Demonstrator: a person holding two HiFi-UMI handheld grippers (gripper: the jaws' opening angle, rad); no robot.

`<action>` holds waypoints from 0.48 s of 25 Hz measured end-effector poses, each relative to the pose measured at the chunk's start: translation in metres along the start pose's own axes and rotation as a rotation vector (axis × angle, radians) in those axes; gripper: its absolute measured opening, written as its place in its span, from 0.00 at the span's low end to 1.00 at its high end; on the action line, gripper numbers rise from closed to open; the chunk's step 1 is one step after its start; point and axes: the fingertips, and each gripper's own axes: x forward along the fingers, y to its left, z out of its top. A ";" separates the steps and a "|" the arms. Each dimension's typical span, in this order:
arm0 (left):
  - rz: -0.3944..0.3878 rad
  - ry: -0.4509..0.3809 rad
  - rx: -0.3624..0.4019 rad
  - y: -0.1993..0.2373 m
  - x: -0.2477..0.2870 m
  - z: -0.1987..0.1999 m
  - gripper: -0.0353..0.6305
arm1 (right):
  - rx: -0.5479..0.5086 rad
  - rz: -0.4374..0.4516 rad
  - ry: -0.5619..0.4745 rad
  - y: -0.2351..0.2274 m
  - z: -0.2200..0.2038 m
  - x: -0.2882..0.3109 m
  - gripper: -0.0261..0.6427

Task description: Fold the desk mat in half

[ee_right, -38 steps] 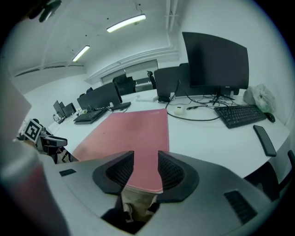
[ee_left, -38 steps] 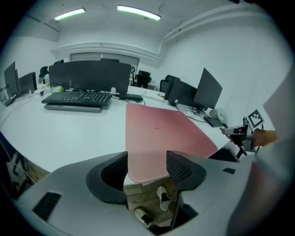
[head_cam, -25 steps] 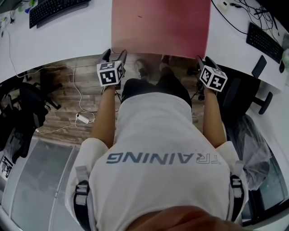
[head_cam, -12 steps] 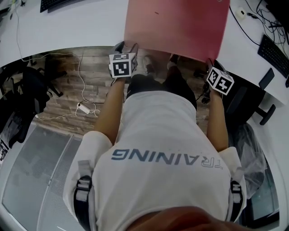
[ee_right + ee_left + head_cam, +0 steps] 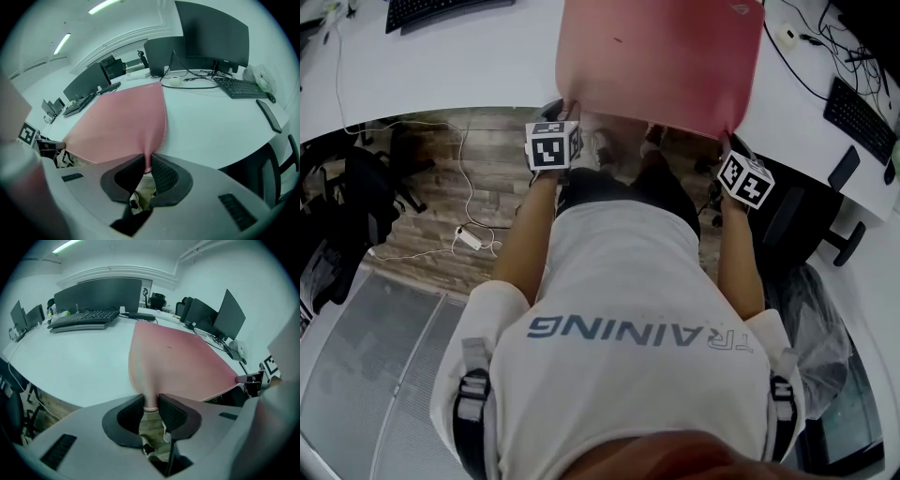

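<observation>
Your left gripper has just been closing and now pinches the near left corner of the pink mat. Your right gripper, likewise just closing, pinches the near right corner. The mat lies on the white desk, overhanging its front edge.

White desk, pink desk mat overhanging its near edge, black keyboard far left, cables right

We see even, bright light from ceiling strips; both gripper views bulge fisheye-like, darkening at their corners.
</observation>
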 end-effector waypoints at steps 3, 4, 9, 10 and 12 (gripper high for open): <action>-0.018 -0.041 -0.018 -0.003 -0.009 0.005 0.20 | 0.002 0.026 -0.051 0.006 0.008 -0.011 0.13; -0.025 -0.060 -0.016 -0.004 -0.013 0.009 0.19 | -0.001 0.033 -0.073 0.008 0.013 -0.016 0.13; -0.054 -0.158 0.019 -0.011 -0.035 0.038 0.17 | 0.013 0.060 -0.159 0.015 0.043 -0.034 0.13; -0.055 -0.175 0.027 -0.012 -0.039 0.044 0.17 | 0.013 0.064 -0.176 0.017 0.051 -0.036 0.13; -0.058 -0.201 0.042 -0.014 -0.045 0.056 0.17 | 0.012 0.075 -0.208 0.020 0.064 -0.042 0.13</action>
